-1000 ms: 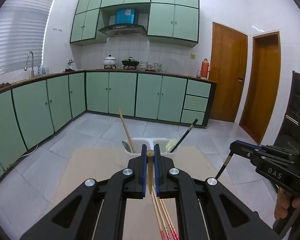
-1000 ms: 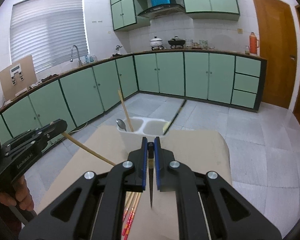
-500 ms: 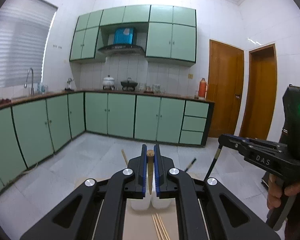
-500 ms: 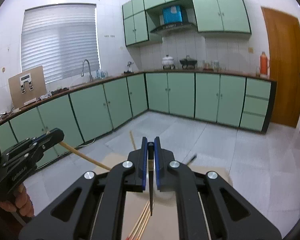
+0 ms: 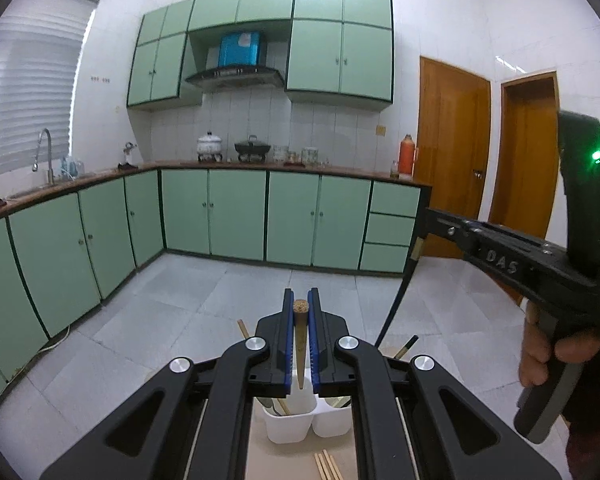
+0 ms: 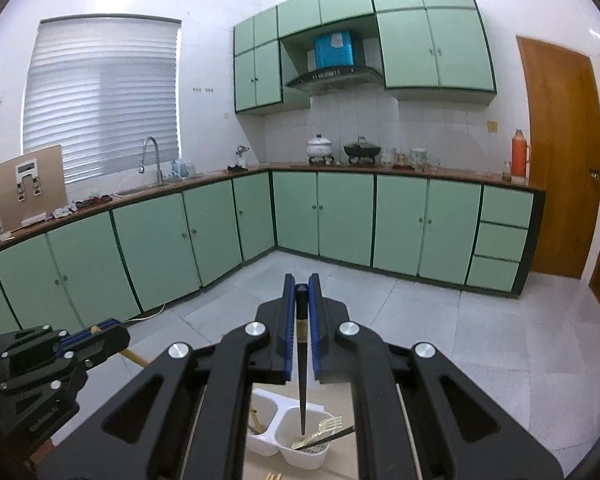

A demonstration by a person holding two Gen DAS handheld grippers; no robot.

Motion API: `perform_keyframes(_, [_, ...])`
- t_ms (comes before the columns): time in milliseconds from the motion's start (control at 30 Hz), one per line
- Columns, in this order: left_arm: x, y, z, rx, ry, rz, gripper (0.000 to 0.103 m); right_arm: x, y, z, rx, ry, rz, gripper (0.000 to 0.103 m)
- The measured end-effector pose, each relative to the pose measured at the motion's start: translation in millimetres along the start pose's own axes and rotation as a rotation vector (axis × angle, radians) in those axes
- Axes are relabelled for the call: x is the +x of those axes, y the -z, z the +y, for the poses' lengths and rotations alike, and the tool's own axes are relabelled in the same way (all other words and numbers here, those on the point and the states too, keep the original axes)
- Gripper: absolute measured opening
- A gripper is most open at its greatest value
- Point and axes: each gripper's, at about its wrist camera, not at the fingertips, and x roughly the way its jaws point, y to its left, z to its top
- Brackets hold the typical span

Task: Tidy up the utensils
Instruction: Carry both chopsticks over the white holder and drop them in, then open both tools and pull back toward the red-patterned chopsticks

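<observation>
My left gripper [image 5: 300,301] is shut on a wooden chopstick [image 5: 300,344], whose tip hangs over the white two-compartment holder [image 5: 290,430]. My right gripper [image 6: 301,285] is shut on a black chopstick [image 6: 302,380]; its point hangs above the holder's [image 6: 306,456] right compartment, where a pale fork [image 6: 326,428] lies. In the left wrist view the right gripper [image 5: 422,222] is up at the right, the black chopstick [image 5: 398,298] slanting down from it. In the right wrist view the left gripper [image 6: 104,328] is at the lower left, gripping the wooden chopstick [image 6: 134,357].
Several loose wooden chopsticks [image 5: 326,466] lie on the brown tabletop [image 5: 260,454] in front of the holder. A wooden stick [image 5: 243,328] and a dark utensil [image 5: 407,345] stand in the holder. A hand [image 5: 548,348] holds the right gripper's handle. Green kitchen cabinets stand far behind.
Both grippers have risen with their chopsticks still gripped. The holder and table have dropped to the bottom of both views, and the loose chopsticks are mostly out of sight.
</observation>
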Motion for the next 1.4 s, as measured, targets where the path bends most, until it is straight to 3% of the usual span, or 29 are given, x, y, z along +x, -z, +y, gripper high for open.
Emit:
perform_keyframes(267, [42.1,11.1,-1.3,0.012,-0.009,0.069,0.006,48.2,31.6,-7.6,0.027,0.007,0.090,0.006])
perform_keyframes(500, [68.5,32.6,0.3,0.008,-0.018,0.131,0.007,60.7,61.2,3.0,0.006,0.008,0.160,0.008])
perform_keyframes(600, [66.6,38.4,3.8,0.018,-0.042,0.118,0.028,51.1,63.0,4.9,-0.017,0.030,0.138,0.017])
perform_keyframes(633, [64.5,37.7,5.4,0.016,-0.042,0.112,0.032,46.8,63.1,4.8,-0.021,0.040,0.124,0.027])
perform_keyframes(667, [60.2,37.4,6.2,0.014,-0.039,0.104,0.033,39.4,60.7,3.4,-0.020,0.051,0.101,0.035])
perform_keyframes(733, [50.0,34.0,8.1,0.009,-0.042,0.082,0.035,26.5,56.2,0.0,-0.012,0.059,0.065,0.040])
perform_keyframes(900, [14.1,27.4,9.7,-0.003,-0.060,0.003,0.051,-14.7,49.4,-4.5,-0.016,0.094,-0.020,0.063])
perform_keyframes(967, [-0.2,31.2,9.3,-0.012,-0.065,-0.017,0.059,-31.9,54.9,-4.9,-0.017,0.110,-0.040,0.078])
perform_keyframes(1067, [-20.1,42.2,6.7,-0.017,-0.071,-0.032,0.064,-56.1,71.0,-3.3,-0.011,0.108,-0.059,0.087])
perform_keyframes(1400, [-66.0,95.7,-11.4,-0.034,-0.071,0.017,0.073,-111.2,129.6,-0.2,0.077,0.104,-0.026,0.096])
